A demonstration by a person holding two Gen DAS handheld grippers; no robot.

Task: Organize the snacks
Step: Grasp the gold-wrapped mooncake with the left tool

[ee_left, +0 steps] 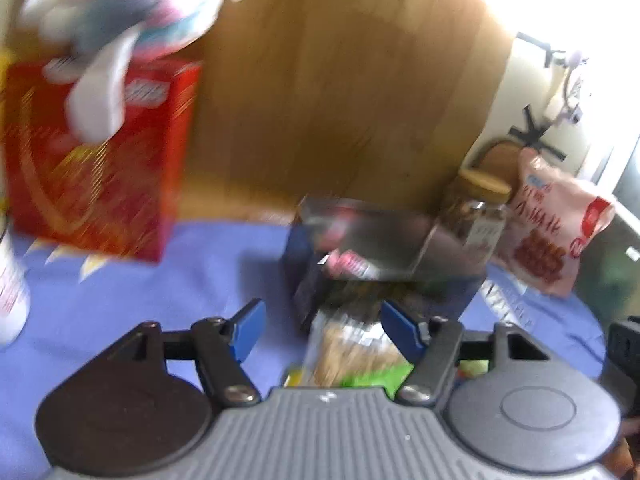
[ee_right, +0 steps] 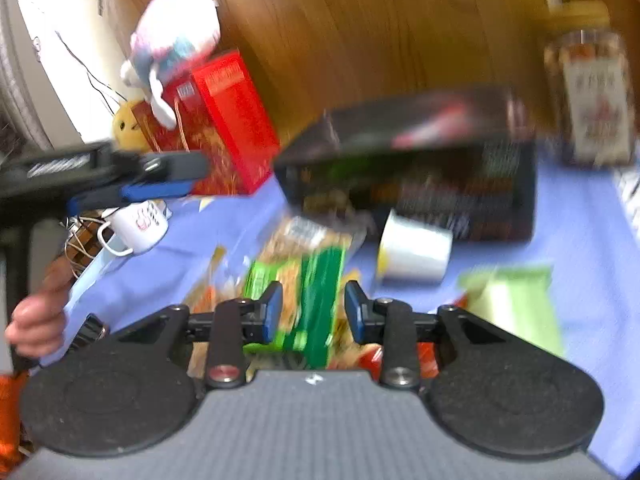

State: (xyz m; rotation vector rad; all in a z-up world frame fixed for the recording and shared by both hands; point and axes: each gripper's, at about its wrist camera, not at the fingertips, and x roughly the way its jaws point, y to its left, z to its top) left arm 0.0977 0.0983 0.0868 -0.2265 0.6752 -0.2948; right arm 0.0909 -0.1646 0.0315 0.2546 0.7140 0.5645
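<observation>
Snacks unsorted: green packet [ee_right: 316, 280] and white cup [ee_right: 414, 254] loose mid-cloth; dark box [ee_right: 420, 168] near back edge. Left gripper [ee_left: 322, 330] and right gripper [ee_right: 314, 312] spread, pinching nothing.

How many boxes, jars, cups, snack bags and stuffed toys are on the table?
Boxes: 2, red box, dark box
Jars: 1, jar
Cups: 2, mug, white cup
Snack bags: 3, green bag, pale green bag, pink bag
Stuffed toys: 2, pink toy, yellow toy
Total: 10

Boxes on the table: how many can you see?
2. A red box stands at the back left under a plush toy; a dark box sits mid-table. Others may be hidden.
</observation>
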